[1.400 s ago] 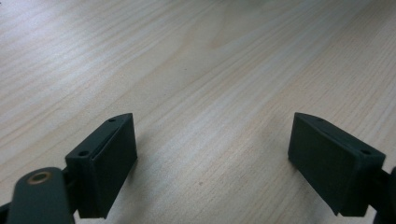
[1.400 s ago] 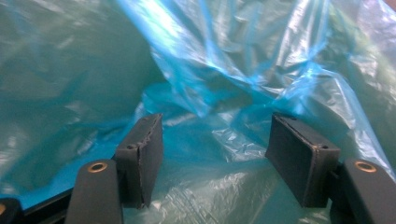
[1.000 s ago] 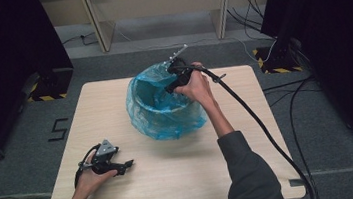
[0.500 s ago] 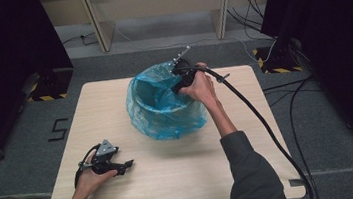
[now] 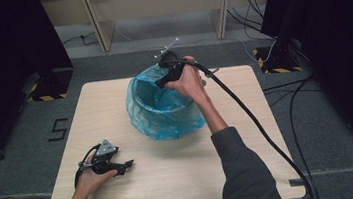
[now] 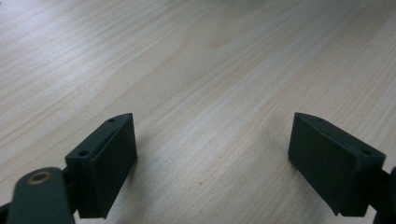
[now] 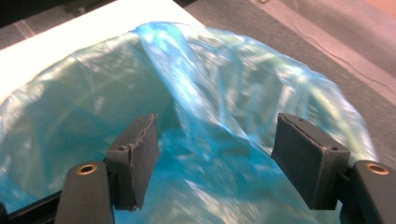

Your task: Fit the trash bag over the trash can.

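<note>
Toward the far edge of the table (image 5: 115, 106), near its middle, stands our blue bag-lined bin (image 5: 163, 111). We judge we are spreading the liner over the rim. Our right gripper (image 5: 158, 84) hovers at the far rim, jaws wide, a plastic fold between them ungripped; next it must pinch that fold. Our left gripper (image 5: 127, 164) rests near the front-left corner, open and empty.

The right claw (image 7: 215, 158) gapes wide over crumpled blue plastic bag (image 7: 224, 93).

Bag (image 5: 162, 112): glossy blue plastic film, probably thin. Table (image 5: 183, 174): pale matt wood.
</note>
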{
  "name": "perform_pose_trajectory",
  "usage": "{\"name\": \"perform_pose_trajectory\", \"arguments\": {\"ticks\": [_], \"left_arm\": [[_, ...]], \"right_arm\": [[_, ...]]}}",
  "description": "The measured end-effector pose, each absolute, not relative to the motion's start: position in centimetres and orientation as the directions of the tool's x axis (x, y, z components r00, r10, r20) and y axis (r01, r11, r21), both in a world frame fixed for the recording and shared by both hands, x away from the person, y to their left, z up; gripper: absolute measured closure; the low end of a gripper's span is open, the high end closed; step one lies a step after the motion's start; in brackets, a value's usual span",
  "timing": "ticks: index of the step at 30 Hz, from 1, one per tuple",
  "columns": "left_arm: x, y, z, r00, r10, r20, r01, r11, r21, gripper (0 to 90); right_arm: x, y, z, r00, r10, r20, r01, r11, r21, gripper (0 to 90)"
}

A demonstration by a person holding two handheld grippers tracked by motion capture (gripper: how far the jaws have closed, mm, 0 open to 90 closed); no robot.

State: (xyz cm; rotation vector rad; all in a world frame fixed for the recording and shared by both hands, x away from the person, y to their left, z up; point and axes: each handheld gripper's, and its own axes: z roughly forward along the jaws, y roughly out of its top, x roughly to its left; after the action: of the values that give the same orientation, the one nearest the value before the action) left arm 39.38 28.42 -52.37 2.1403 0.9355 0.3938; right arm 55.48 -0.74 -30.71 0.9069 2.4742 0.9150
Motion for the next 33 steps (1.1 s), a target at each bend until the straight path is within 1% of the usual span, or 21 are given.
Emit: {"name": "perform_pose_trajectory", "arguments": {"ticks": [6, 9, 15, 20, 24, 26, 29, 33], "left_arm": [[39.4, 28.4, -52.4, 0.685, 0.729, -0.018, 0.496, -0.448, 0.744, 14.4], [39.4, 28.4, -52.4, 0.684, 0.729, -0.021, 0.498, -0.446, 0.744, 14.4], [39.4, 28.4, -52.4, 0.685, 0.728, -0.020, 0.498, -0.448, 0.743, 14.4], [39.4, 28.4, -52.4, 0.685, 0.729, -0.020, 0.498, -0.447, 0.743, 14.4], [39.4, 28.4, -52.4, 0.685, 0.728, -0.020, 0.497, -0.448, 0.743, 14.4], [39.4, 28.4, -52.4, 0.685, 0.728, -0.019, 0.497, -0.448, 0.743, 14.4], [39.4, 28.4, -52.4, 0.686, 0.728, -0.018, 0.497, -0.450, 0.742, 14.4], [39.4, 28.4, -52.4, 0.686, 0.728, -0.017, 0.497, -0.451, 0.742, 14.4]], "right_arm": [[56.4, 0.8, -31.3, -0.748, 0.660, -0.071, 0.459, 0.591, 0.663, 31.5], [57.1, 1.3, -32.0, -0.745, 0.665, -0.056, 0.484, 0.597, 0.639, 31.5], [58.2, 1.2, -32.8, -0.714, 0.699, -0.041, 0.531, 0.580, 0.618, 31.6], [58.8, 1.0, -33.2, -0.700, 0.713, -0.035, 0.548, 0.568, 0.614, 31.9], [58.7, 0.8, -32.8, -0.695, 0.719, -0.030, 0.544, 0.553, 0.631, 31.9], [58.2, 0.6, -31.9, -0.691, 0.723, -0.021, 0.540, 0.534, 0.651, 31.9], [57.7, 0.0, -30.8, -0.694, 0.719, -0.037, 0.514, 0.531, 0.674, 31.9], [57.1, -1.3, -29.9, -0.678, 0.734, -0.041, 0.512, 0.512, 0.690, 31.9]]}}
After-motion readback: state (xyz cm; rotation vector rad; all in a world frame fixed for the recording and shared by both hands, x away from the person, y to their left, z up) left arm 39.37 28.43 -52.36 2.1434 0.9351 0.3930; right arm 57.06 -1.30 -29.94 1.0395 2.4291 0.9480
